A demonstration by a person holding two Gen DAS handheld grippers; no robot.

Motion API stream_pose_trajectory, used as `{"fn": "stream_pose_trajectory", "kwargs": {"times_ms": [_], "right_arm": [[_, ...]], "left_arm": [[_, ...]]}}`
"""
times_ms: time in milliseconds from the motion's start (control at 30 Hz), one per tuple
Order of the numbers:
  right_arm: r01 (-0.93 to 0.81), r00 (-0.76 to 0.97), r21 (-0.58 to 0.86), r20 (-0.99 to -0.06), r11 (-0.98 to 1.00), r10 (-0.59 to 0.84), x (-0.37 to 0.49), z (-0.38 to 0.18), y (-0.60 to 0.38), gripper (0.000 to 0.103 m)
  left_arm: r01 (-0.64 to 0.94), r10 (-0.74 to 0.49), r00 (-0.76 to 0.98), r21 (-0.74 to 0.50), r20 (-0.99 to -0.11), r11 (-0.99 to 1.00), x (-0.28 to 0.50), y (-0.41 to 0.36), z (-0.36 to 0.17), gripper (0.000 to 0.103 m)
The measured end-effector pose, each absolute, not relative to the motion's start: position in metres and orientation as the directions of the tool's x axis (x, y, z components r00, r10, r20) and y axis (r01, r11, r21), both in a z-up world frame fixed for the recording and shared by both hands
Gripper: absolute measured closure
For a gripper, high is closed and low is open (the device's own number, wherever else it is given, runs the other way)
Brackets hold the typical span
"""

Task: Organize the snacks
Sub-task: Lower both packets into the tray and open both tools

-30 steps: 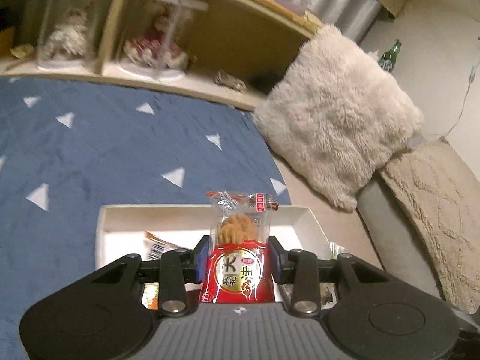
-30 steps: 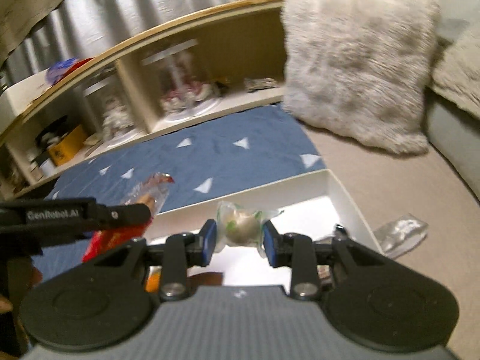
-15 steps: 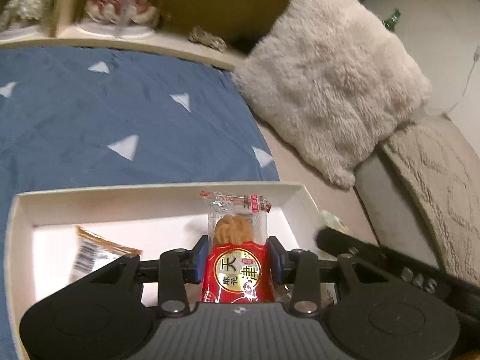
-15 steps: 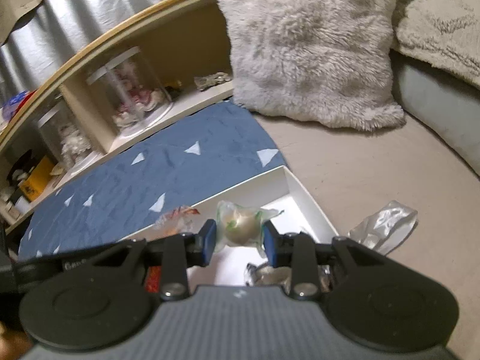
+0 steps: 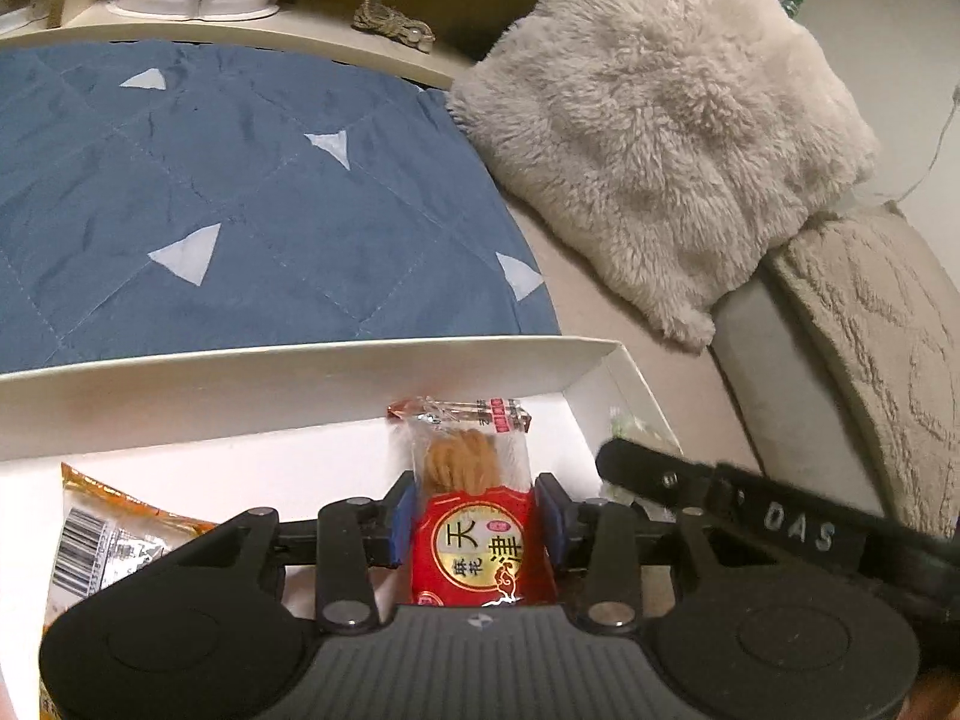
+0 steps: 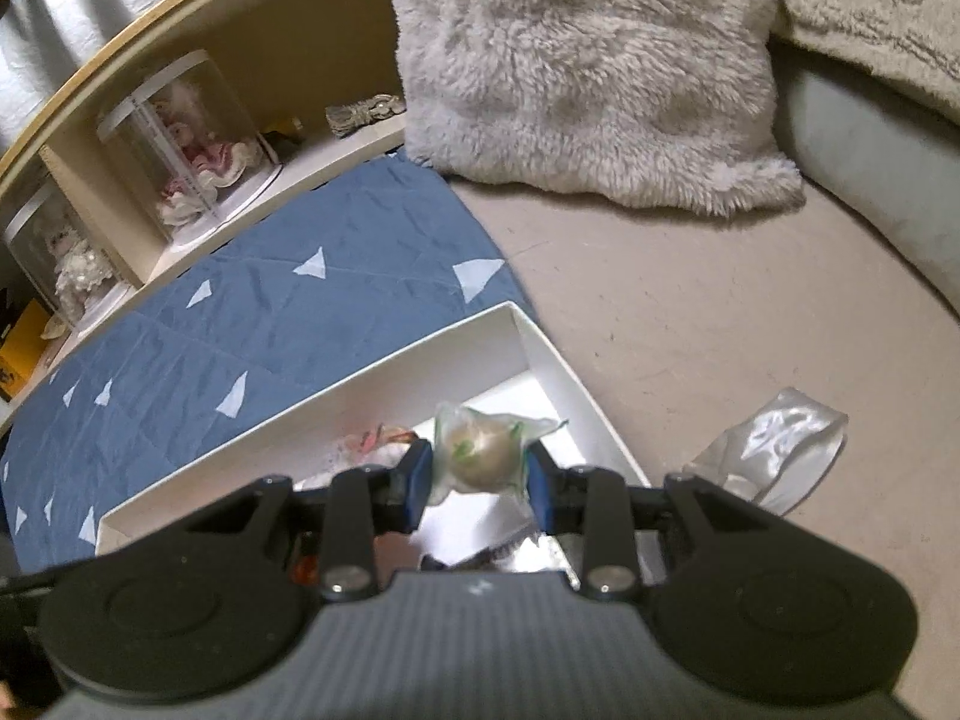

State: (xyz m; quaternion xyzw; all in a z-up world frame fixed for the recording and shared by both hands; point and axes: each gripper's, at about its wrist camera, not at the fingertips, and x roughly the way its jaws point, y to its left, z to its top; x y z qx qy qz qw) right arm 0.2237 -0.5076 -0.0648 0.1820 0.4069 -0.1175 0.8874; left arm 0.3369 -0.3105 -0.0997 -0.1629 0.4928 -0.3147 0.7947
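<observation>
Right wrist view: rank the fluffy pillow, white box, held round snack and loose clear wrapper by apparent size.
1. fluffy pillow
2. white box, partly hidden by the gripper
3. clear wrapper
4. round snack, though nearest the camera

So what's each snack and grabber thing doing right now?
left gripper: shut on the red snack packet
red snack packet: held upright over the box
right gripper: shut on the round wrapped snack
round wrapped snack: held over the box
white box: open, snacks inside
clear wrapper: lying outside the box
</observation>
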Motion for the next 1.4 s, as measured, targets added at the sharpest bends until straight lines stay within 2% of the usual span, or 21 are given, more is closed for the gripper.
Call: {"fn": "stream_pose_trajectory", "kwargs": {"times_ms": [33, 200, 533, 733, 900, 1067, 1167, 1400], "right_arm": [[0.356, 0.642, 0.231, -0.764, 0.905, -0.058, 0.225, -0.066, -0.508, 0.064], [0.376, 0.653, 0.262, -0.755, 0.889, -0.054, 0.226, -0.066, -0.51, 0.045], [0.371, 0.649, 0.247, -0.759, 0.895, -0.06, 0.218, -0.057, -0.507, 0.041], [0.368, 0.641, 0.235, -0.765, 0.9, -0.062, 0.211, -0.052, -0.504, 0.032], [0.376, 0.627, 0.186, -0.772, 0.908, -0.101, 0.207, -0.044, -0.491, 0.014], [0.383, 0.636, 0.172, -0.761, 0.908, -0.124, 0.196, -0.032, -0.481, 0.006], [0.39, 0.64, 0.158, -0.755, 0.907, -0.144, 0.187, -0.027, -0.475, 0.001], [0.351, 0.653, 0.124, -0.743, 0.928, -0.148, 0.167, -0.008, -0.457, 0.001]], "left_arm": [[0.346, -0.661, 0.312, -0.566, -0.683, 0.748, 0.337, -0.311, -0.1, 0.058], [0.343, -0.649, 0.303, -0.556, -0.698, 0.757, 0.334, -0.303, -0.1, 0.042], [0.395, -0.622, 0.299, -0.499, -0.724, 0.771, 0.32, -0.297, -0.087, 0.037], [0.397, -0.6, 0.306, -0.474, -0.739, 0.786, 0.312, -0.287, -0.079, 0.032], [0.386, -0.577, 0.322, -0.453, -0.75, 0.804, 0.304, -0.277, -0.069, 0.014], [0.38, -0.553, 0.344, -0.426, -0.759, 0.821, 0.293, -0.263, -0.056, 0.001], [0.371, -0.541, 0.368, -0.414, -0.757, 0.831, 0.287, -0.253, -0.045, 0.0], [0.385, -0.519, 0.403, -0.376, -0.754, 0.843, 0.267, -0.228, -0.019, 0.0]]}}
